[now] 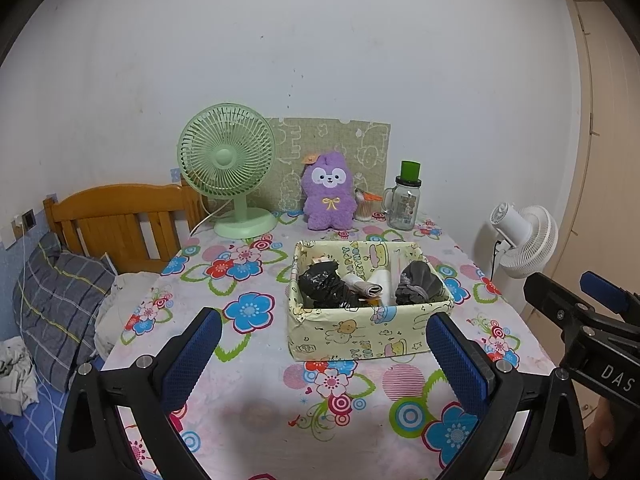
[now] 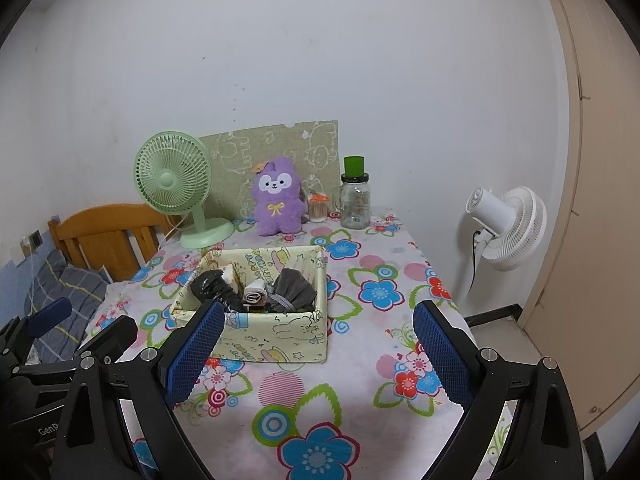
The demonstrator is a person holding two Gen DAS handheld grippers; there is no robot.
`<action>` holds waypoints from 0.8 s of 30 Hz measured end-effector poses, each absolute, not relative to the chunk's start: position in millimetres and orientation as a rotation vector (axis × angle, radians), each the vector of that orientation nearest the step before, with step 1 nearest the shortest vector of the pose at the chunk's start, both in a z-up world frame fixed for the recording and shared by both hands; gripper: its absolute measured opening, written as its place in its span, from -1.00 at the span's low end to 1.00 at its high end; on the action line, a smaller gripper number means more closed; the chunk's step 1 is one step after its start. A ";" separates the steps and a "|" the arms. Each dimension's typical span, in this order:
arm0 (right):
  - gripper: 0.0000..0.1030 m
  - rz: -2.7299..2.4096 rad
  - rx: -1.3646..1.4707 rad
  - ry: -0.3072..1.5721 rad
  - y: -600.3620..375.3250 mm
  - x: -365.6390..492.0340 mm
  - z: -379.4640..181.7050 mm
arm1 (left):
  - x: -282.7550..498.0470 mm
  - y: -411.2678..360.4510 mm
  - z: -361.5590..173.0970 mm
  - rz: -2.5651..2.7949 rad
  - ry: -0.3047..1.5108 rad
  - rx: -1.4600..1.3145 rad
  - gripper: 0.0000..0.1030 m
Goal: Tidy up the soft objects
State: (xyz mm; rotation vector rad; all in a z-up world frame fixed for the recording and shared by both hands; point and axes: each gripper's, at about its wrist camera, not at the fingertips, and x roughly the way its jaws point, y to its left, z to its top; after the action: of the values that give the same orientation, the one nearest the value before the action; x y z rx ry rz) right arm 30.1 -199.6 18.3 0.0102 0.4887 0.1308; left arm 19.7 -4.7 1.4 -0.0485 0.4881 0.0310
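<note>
One box (image 1: pixel 360 332) at 12 o'clock on the worktop (image 1: pixel 256 400) holds two dark bundles; both grippers' fingers (image 1: pixel 192 360) (image 2: pixel 440 356) are spread, empty.

Two near-parallel wrist views, same table (image 1: pixel 256 380) and box (image 2: pixel 280 336).

A table covered by a flowered cloth (image 1: pixel 256 364) stood against a pale wall (image 1: pixel 320 40). At its far edge, a mint-green desk fan (image 1: pixel 226 160) stood upright on the left. Behind it leaned a beige panel printed with cartoon outlines (image 1: pixel 360 140). To the right stood a clear glass jar (image 1: pixel 403 208) with a green cup on its lid, and just beside it a small container with an orange top (image 1: pixel 365 204). Off the table's right side, a white fan (image 2: pixel 508 228) stood on the floor near a tan door (image 2: pixel 592 200). On the left were a wooden headboard (image 1: pixel 120 220) and a grey plaid pillow (image 1: pixel 56 300).
</note>
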 end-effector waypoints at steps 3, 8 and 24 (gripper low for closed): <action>0.88 0.130 0.012 0.486 -199.3 30.0 18.6 | 19.7 -4.8 2.6 0.031 0.486 -0.047 0.99; 0.88 0.131 0.011 0.486 -198.9 30.3 18.4 | 18.9 -5.1 4.5 0.030 0.478 -0.056 0.99; 0.88 0.134 0.019 0.484 -199.7 29.4 19.7 | 17.9 -5.0 7.0 0.033 0.472 -0.059 0.99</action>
State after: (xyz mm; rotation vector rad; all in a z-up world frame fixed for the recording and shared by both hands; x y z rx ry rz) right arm 29.4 -199.7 19.7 0.0186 0.4840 0.1342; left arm 17.9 -5.0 7.0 -0.0594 0.4723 0.0329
